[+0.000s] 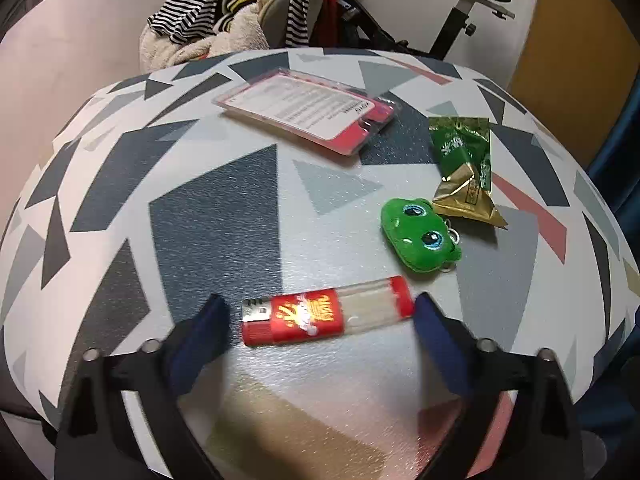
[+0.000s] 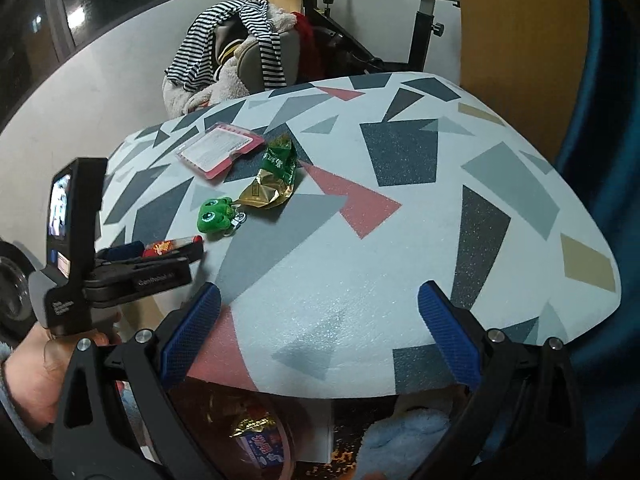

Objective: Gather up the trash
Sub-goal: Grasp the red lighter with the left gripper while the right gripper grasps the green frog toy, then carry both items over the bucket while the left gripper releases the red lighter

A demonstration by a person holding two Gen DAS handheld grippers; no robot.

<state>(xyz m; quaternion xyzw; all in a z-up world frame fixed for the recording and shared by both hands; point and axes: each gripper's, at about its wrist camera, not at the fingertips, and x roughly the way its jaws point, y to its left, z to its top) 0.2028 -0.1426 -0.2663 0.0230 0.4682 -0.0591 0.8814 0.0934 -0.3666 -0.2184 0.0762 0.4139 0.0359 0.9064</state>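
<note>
A red and clear lighter (image 1: 326,311) lies on the patterned table (image 1: 224,216), between the open jaws of my left gripper (image 1: 320,312), which touch neither end. A green and gold wrapper (image 1: 466,164) lies further right, a green frog keychain (image 1: 420,240) beside it. In the right wrist view my right gripper (image 2: 320,312) is open and empty over the table's near edge (image 2: 360,392); the left gripper (image 2: 160,256) shows at the left around the lighter (image 2: 168,247), with the wrapper (image 2: 272,180) and frog (image 2: 214,216) beyond.
A pink card in a clear plastic case (image 1: 308,112) lies at the table's far side. A chair piled with striped clothes (image 1: 224,12) and an exercise bike (image 1: 460,20) stand behind. A bag with wrappers (image 2: 256,436) sits below the table's near edge.
</note>
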